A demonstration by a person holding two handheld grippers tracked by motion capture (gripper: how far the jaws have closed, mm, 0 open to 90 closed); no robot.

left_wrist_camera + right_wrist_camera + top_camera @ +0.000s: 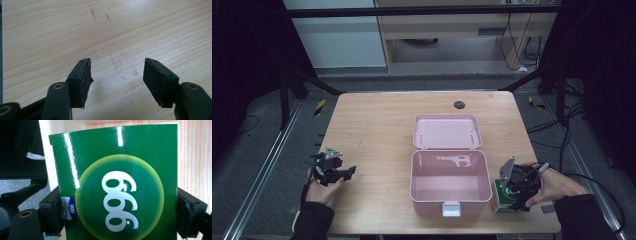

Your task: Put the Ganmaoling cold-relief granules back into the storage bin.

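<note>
The right gripper (515, 192) has its fingers (51, 213) clamped on both sides of a green box (117, 185), which stands on the bench (377, 130) at the near right, just beside the open pink case (450, 181). The case lies to the box's left, so any transfer likely goes that way; the right hand is nearer. The left gripper (116, 77) hovers released, empty, over bare wood. The box's lower part is cut off, and the pale item inside the case is indistinct.
</note>
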